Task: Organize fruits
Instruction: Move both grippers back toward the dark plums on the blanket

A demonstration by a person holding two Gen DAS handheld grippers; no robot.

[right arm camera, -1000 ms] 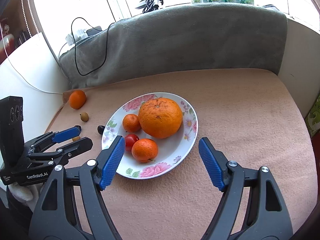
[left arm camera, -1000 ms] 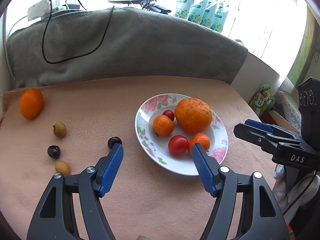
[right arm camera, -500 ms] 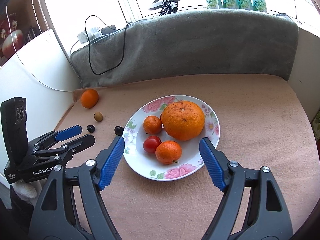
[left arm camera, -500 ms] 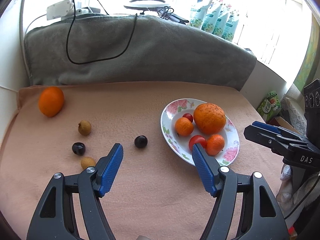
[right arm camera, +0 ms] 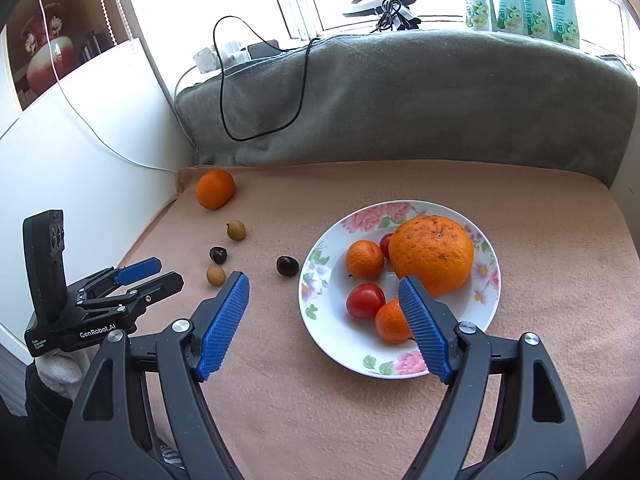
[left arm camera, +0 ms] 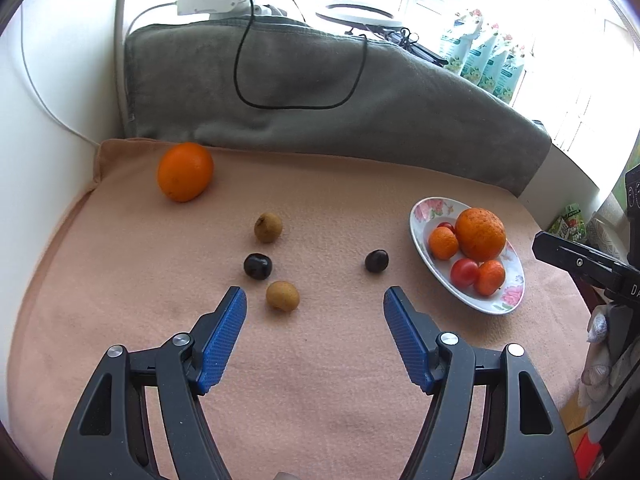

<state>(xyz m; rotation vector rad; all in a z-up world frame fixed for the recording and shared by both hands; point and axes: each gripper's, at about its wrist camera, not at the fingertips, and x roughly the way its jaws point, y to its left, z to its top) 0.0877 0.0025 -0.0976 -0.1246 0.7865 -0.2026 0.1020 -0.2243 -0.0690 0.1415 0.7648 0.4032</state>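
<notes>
Both pairs of our blue fingers stand wide apart and hold nothing: the left gripper (left arm camera: 315,300) hovers over the peach blanket (left arm camera: 320,380) covering the table, and the right gripper (right arm camera: 322,286) hangs just over the near rim of the floral plate (right arm camera: 332,340), which we take as our landmark. Far to the left of the plate, near the blanket's back corner, lies a loose orange (left arm camera: 185,177). Nearer the plate but still well left of it we see a small cluster: a brown longan (left arm camera: 268,227) at the back, a dark cherry (left arm camera: 258,266) in front of it, and a second longan (left arm camera: 283,296) nearest us, just ahead of our left fingers (left arm camera: 224,334) and closer to the left one. Just beside the plate's left rim sits another dark cherry (left arm camera: 376,261), apart from the rim. On the plate we count a small tangerine (right arm camera: 364,259), a red tomato (right arm camera: 365,300), a second tangerine (right arm camera: 392,320) partly behind our right fingers (right arm camera: 424,330), a big rough orange (right arm camera: 431,254) on the right side, and another small red fruit (right arm camera: 386,245) half hidden between the tangerine and the big orange. Behind the plate a grey blanket (right arm camera: 400,96) with a black cable (right arm camera: 260,112) looped over it rises along the table's back edge.
</notes>
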